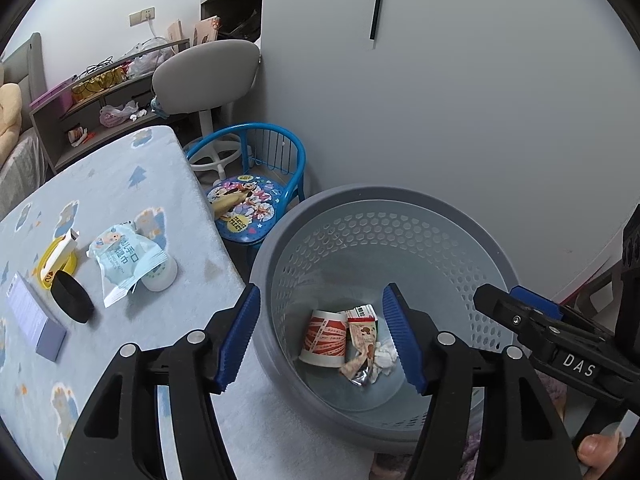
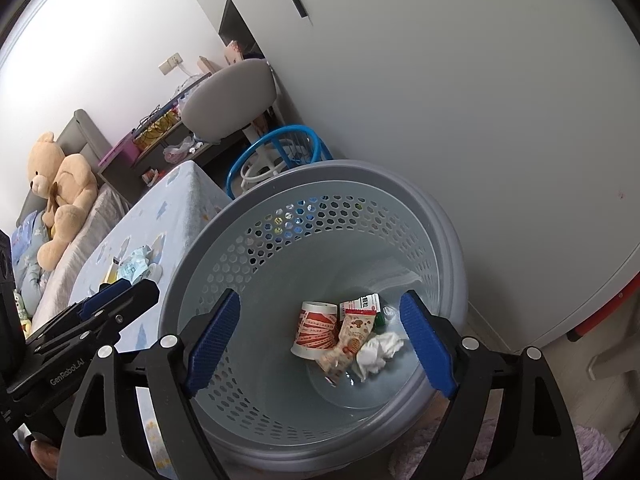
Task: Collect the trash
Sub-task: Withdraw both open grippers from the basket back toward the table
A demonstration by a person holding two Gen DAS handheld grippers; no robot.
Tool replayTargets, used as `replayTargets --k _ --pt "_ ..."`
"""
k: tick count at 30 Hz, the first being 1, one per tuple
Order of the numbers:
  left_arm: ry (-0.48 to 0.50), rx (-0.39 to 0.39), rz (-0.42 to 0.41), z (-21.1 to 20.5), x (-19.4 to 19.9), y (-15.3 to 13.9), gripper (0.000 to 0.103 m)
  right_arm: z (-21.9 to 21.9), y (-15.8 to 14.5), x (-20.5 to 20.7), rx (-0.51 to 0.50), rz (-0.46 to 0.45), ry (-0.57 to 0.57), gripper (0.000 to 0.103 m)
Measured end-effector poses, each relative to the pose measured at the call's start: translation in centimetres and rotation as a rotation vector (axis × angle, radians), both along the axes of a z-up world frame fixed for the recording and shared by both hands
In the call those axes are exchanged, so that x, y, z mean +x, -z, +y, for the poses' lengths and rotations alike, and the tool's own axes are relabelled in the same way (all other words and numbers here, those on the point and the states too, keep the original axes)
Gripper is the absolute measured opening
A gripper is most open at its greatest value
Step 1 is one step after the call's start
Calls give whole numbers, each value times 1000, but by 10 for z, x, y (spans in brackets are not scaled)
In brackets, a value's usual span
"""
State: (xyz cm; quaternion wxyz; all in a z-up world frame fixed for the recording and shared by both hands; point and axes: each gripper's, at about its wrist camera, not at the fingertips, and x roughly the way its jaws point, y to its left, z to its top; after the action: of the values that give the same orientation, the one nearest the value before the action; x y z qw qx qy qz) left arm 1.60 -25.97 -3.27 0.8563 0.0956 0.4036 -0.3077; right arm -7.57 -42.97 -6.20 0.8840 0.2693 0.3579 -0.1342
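Note:
A grey perforated trash basket [image 1: 304, 216] [image 2: 448, 232] stands beside the table. At its bottom lie a red-patterned paper cup [image 1: 325, 336] [image 2: 314, 330], a snack wrapper [image 1: 362, 340] [image 2: 352, 334] and a crumpled white tissue [image 1: 386, 354] [image 2: 378, 350]. My left gripper [image 1: 320, 338] is open and empty above the basket's left rim. My right gripper [image 2: 320, 344] is open and empty above the basket's mouth; it also shows in the left wrist view [image 1: 516, 306]. On the table lie a light-blue wipes packet [image 1: 124, 262] and a white lid [image 1: 162, 274].
The table [image 1: 120, 184] has a blue patterned cover and also holds a black band [image 1: 72, 296], a yellow tape roll [image 1: 56, 264] and a lilac box [image 1: 34, 320]. A blue child's chair [image 1: 256, 184] and a grey swivel chair [image 1: 204, 76] stand behind. A teddy bear [image 2: 60, 192] sits on a bed.

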Motion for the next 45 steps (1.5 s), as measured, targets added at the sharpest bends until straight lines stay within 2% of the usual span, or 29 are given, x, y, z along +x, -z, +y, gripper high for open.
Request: replayTargets --k 11,20,34,45 --pt "-21 -6 -2 14 -3 -2 61 8 -2 -1 -40 9 -5 82" --pt "-51 -15 -9 30 -5 -8 61 6 -2 -6 -35 -6 4 82" --pt "-161 -44 -21 85 1 -18 63 22 -2 -5 -61 12 -8 84" --pt "-273 -48 1 138 15 -13 67 60 1 3 -65 32 -62 85"
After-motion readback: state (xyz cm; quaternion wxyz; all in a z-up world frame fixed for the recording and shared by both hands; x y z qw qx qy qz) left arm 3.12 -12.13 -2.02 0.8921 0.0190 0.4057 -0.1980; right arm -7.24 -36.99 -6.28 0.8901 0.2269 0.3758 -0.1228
